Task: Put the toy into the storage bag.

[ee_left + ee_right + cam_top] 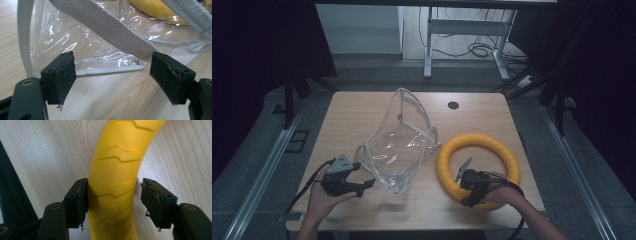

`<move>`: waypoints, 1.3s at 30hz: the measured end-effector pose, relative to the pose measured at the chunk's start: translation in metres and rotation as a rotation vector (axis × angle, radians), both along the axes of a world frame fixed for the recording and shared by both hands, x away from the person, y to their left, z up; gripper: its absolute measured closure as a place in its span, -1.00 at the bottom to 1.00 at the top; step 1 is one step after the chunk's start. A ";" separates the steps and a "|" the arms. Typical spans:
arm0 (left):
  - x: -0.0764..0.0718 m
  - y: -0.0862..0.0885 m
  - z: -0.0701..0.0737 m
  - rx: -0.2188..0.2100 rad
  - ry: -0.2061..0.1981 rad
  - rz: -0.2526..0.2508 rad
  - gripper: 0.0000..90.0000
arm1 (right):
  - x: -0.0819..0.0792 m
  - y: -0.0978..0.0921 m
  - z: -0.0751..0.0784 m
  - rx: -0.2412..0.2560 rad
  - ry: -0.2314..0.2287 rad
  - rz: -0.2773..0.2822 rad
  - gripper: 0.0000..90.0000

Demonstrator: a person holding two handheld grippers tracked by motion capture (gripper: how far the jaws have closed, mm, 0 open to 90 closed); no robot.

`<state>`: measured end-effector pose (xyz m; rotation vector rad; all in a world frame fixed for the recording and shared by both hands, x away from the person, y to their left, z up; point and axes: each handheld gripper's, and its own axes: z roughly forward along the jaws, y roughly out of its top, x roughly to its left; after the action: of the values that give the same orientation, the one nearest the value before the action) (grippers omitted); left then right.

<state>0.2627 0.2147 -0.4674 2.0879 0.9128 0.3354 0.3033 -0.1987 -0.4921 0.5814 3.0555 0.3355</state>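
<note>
The left gripper (362,186) is held low over the wooden table (482,112), just beside the near corner of a clear plastic bag (399,150). In the left gripper view its jaws are seen spread wide and released, with nothing between the pads (63,75). Just ahead of the fingertips, a white webbing strap (110,30) of the bag is seen crossing from one side to the other, and the bag's white-taped bottom edge (107,71) is laid on the wood a little beyond the pads, apart from them.

The right gripper (468,192) is placed over the near arc of a yellow ring (479,142), which is laid flat on the table to the right of the bag. In the right gripper view the ring (115,170) is seen passing between the two fingers. One pad (81,200) is pressed against the ring's side; the other pad (152,200) is kept just clear of it, with a narrow strip of table seen between. The ring is thus straddled but not yet clamped. Raised chevron ridges are seen on the ring's surface between the fingers.
</note>
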 end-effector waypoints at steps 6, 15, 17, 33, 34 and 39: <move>0.000 0.000 0.000 -0.001 0.000 0.000 -0.54 | 0.002 0.004 -0.006 -0.021 0.048 0.004 0.03; 0.000 -0.001 -0.001 0.000 0.002 -0.003 -0.54 | 0.003 0.010 -0.006 -0.060 0.052 -0.002 0.11; 0.000 -0.001 -0.001 0.000 0.002 -0.003 -0.54 | 0.003 0.010 -0.006 -0.061 0.053 -0.004 0.12; 0.000 0.000 0.000 -0.001 -0.002 0.001 -0.54 | 0.017 -0.028 0.042 0.239 0.097 -0.094 0.13; 0.000 0.000 0.000 0.000 -0.002 0.001 -0.54 | 0.017 -0.028 0.042 0.239 0.097 -0.094 0.13; 0.000 0.000 0.000 0.001 -0.003 0.002 -0.54 | 0.021 -0.041 0.062 0.332 0.053 -0.139 0.13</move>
<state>0.2628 0.2147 -0.4674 2.0870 0.9132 0.3393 0.3247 -0.2398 -0.4297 0.8202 3.0040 0.8438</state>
